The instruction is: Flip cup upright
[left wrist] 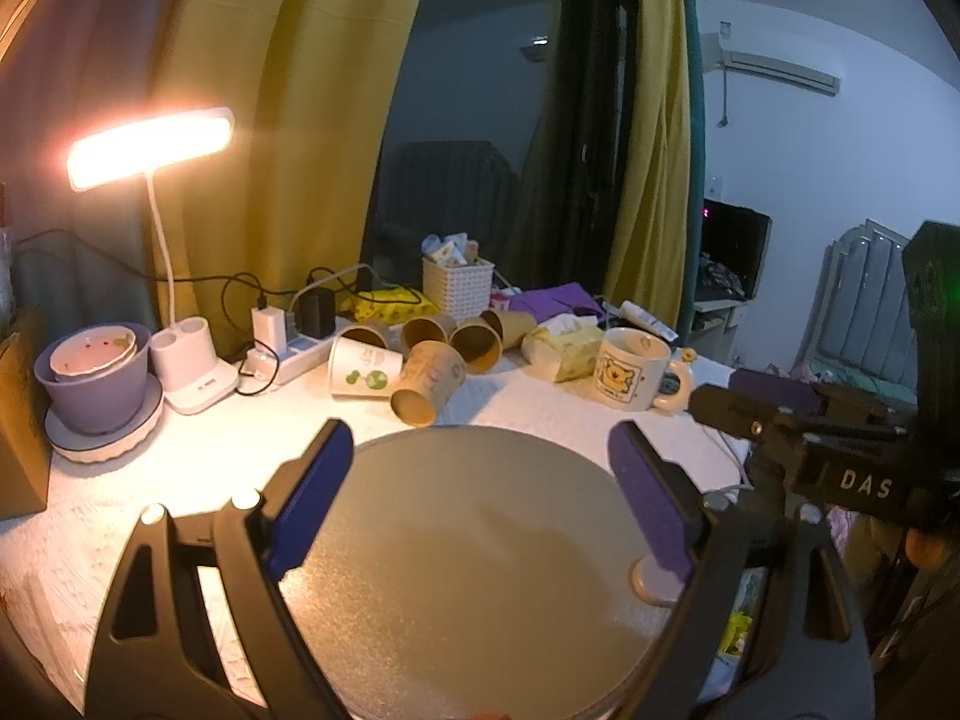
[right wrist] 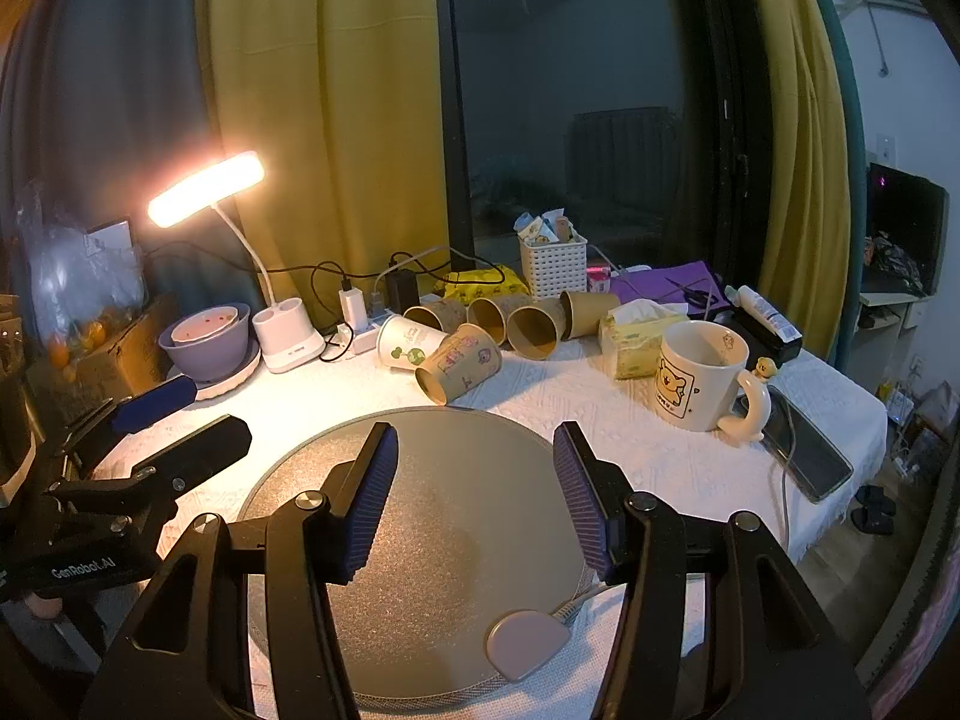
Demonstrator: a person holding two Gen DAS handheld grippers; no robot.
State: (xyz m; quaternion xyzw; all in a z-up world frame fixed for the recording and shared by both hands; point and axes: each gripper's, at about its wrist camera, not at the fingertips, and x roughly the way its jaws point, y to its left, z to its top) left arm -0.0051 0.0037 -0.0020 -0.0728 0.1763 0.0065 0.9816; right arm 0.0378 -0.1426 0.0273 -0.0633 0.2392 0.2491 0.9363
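Several paper cups lie on their sides at the back of the table. The nearest is a brown printed cup [left wrist: 427, 383] [right wrist: 459, 363], with a white cup [left wrist: 362, 369] [right wrist: 409, 343] to its left and plain brown cups [left wrist: 477, 345] [right wrist: 533, 324] behind. A cream bear mug [left wrist: 631, 367] [right wrist: 701, 374] stands upright at the right. My left gripper [left wrist: 480, 456] is open and empty above a round grey mat [left wrist: 468, 570]. My right gripper [right wrist: 474, 456] is open and empty above the same mat [right wrist: 420, 588].
A lit desk lamp [right wrist: 207, 189], a purple bowl [right wrist: 207, 339] on a plate, a power strip with chargers [right wrist: 360, 315], a white basket [right wrist: 553, 267], a tissue pack [right wrist: 639, 336] and a phone [right wrist: 804, 450] crowd the table. The table edge drops off at the right.
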